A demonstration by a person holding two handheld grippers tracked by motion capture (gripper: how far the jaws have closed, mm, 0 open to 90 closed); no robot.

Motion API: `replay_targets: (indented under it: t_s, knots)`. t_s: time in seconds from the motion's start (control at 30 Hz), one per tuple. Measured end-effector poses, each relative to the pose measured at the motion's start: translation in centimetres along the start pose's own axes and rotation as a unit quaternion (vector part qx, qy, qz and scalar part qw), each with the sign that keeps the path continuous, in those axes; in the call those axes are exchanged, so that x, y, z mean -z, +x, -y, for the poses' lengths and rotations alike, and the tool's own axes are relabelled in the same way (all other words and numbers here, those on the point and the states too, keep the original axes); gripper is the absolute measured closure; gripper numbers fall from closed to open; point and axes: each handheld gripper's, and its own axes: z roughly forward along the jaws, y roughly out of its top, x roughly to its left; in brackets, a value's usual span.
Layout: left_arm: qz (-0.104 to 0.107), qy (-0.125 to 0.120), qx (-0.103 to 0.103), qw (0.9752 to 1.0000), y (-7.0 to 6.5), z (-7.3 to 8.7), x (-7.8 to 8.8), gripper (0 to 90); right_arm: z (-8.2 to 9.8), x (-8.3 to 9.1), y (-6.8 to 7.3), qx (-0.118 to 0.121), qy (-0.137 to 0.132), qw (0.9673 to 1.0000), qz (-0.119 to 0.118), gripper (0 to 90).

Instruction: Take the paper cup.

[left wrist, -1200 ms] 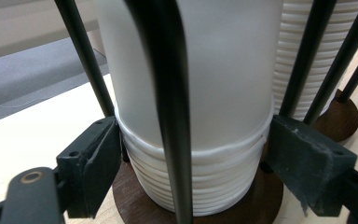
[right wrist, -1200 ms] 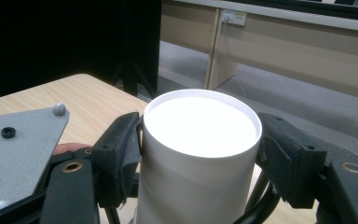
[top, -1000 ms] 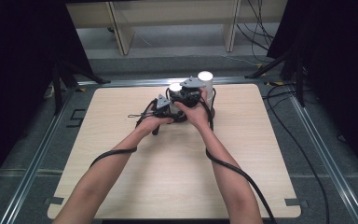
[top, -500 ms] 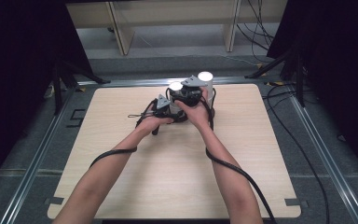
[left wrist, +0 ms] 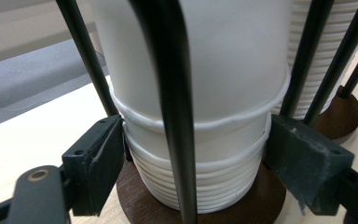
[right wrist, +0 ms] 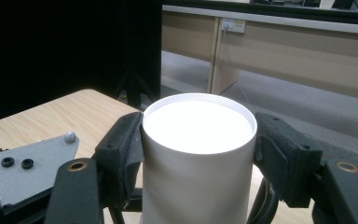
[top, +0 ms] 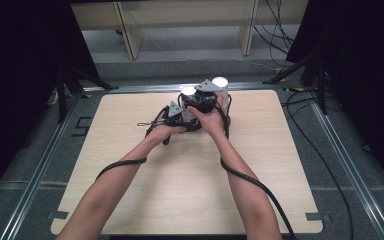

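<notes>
wood table (top: 130,190): l gripper (left wrist: 193,154) clamps lower cup stack (left wrist: 200,172), r gripper (right wrist: 198,149) just closed onto top cup (right wrist: 198,154).

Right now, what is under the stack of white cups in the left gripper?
Under the stack of white cups sits a round brown wooden base with black rods rising around the cups. The left gripper holds the stack's lower rims. The cups cover the middle of the base.

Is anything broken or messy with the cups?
Nothing stands out. The stack of white cups sits straight on its brown base inside the black rods. The left hand-held gripper holds the stack low down, and the right hand-held gripper holds the top cup. Nothing is spilled.
</notes>
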Motion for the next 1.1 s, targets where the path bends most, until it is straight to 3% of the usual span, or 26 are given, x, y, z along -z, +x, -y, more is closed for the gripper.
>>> replay_targets:
  t_s: [0.1, 0.13, 0.17, 0.2, 0.43, 0.47, 0.53, 0.63, 0.67, 0.7, 0.73, 0.8, 0.83, 0.93, 0.97, 1.1]
  knots:
    - [0.0, -0.001, -0.001, 1.0, 0.0, 0.0, 0.0, 19.7, -0.1, 0.1, 0.0, -0.001, -0.004, 1.0, 0.003, 35.6]
    - [0.0, -0.001, -0.002, 1.0, 0.0, 0.0, 0.0, 19.7, -0.3, 0.3, 0.3, -0.02, 0.005, 0.9998, -0.003, 35.6]
    - [-0.001, 0.0, -0.002, 1.0, 0.0, 0.0, 0.0, 19.8, -0.3, 0.3, 0.3, -0.02, 0.004, 0.9998, -0.003, 35.6]
    - [-0.002, 0.0, -0.003, 1.0, 0.0, 0.0, 0.0, 19.8, -0.4, 0.3, 0.1, -0.001, -0.007, 1.0, 0.001, 35.6]
    - [-0.001, 0.004, -0.007, 1.0, 0.0, 0.0, 0.0, 20.0, -0.9, 0.5, 0.2, -0.011, -0.009, 0.9999, 0.001, 35.6]
    - [-0.001, 0.004, -0.007, 1.0, 0.0, 0.0, 0.0, 20.0, -0.9, 0.6, 0.1, 0.001, -0.012, 0.9999, 0.004, 35.6]
    - [-0.001, 0.004, -0.007, 1.0, 0.0, 0.0, 0.0, 20.0, -1.0, 0.5, 0.2, -0.008, -0.016, 0.9998, -0.002, 35.6]
    - [-0.002, 0.004, -0.007, 1.0, 0.0, 0.0, 0.0, 20.0, -1.2, 0.7, 0.1, -0.001, -0.017, 0.9999, 0.001, 35.6]
    - [-0.002, 0.004, -0.008, 1.0, 0.0, 0.0, 0.0, 20.1, -1.3, 0.7, 0.3, -0.021, -0.011, 0.9997, -0.004, 35.6]
    - [-0.002, 0.004, -0.008, 1.0, 0.0, 0.0, 0.0, 20.1, -1.4, 0.8, 0.1, 0.0, -0.018, 0.9998, 0.003, 35.6]
    - [-0.002, 0.004, -0.008, 1.0, 0.0, 0.0, 0.0, 20.2, -1.5, 0.9, 0.3, -0.011, -0.018, 0.9998, 0.001, 35.6]
    - [-0.002, 0.004, -0.008, 1.0, -0.1, 0.1, 0.1, 20.5, -1.6, 0.9, 0.2, 0.0, -0.026, 0.9997, 0.003, 35.6]
    - [-0.003, 0.005, -0.009, 0.9999, -0.1, 0.1, 0.2, 20.5, -1.7, 1.0, 0.3, -0.013, -0.018, 0.9998, -0.001, 35.6]
    - [-0.004, 0.005, -0.01, 0.9999, -0.1, 0.1, 0.2, 20.2, -2.0, 1.1, 0.1, -0.005, -0.027, 0.9996, 0.005, 35.6]
    - [-0.004, 0.005, -0.008, 0.9999, -0.1, 0.1, 0.2, 20.1, -2.0, 1.2, 0.3, -0.024, -0.023, 0.9994, 0.0, 35.6]
    - [-0.004, -0.004, 0.002, 1.0, -0.2, 0.1, 0.3, 19.6, -2.3, 1.4, 0.0, -0.005, -0.03, 0.9995, 0.006, 35.6]
